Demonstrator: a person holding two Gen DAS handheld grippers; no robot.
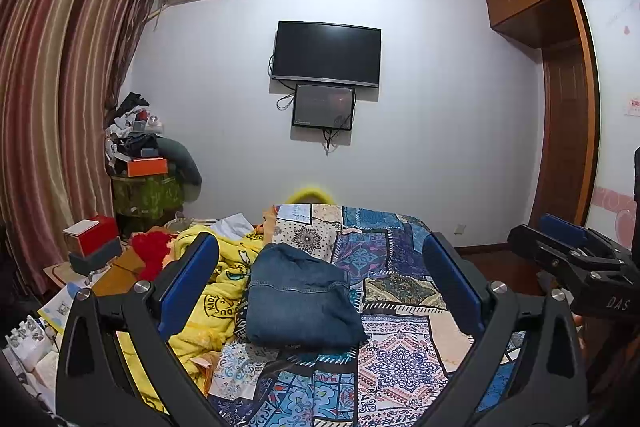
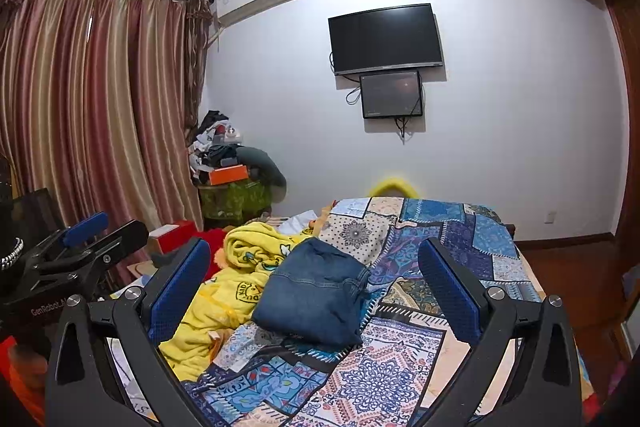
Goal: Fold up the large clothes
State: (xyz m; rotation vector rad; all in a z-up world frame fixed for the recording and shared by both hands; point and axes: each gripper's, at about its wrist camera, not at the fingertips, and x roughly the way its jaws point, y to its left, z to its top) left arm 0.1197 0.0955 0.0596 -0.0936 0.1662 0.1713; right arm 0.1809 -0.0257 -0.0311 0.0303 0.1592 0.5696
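Left wrist view: the left gripper (image 1: 320, 283) is spread wide, holds nothing and hangs clear above the folded denim garment (image 1: 302, 301), which lies on the patchwork bedspread (image 1: 400, 359) beside a yellow blanket (image 1: 216, 291).

Right wrist view: the right gripper (image 2: 314, 285) is likewise spread wide and empty, apart from the denim garment (image 2: 316, 301).

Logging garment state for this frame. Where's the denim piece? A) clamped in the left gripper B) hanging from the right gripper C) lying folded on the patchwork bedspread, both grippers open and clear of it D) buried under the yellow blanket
C: the denim garment lies as a folded bundle on the patchwork bedspread, beside the yellow blanket, while the left gripper and right gripper are both open and hold nothing.
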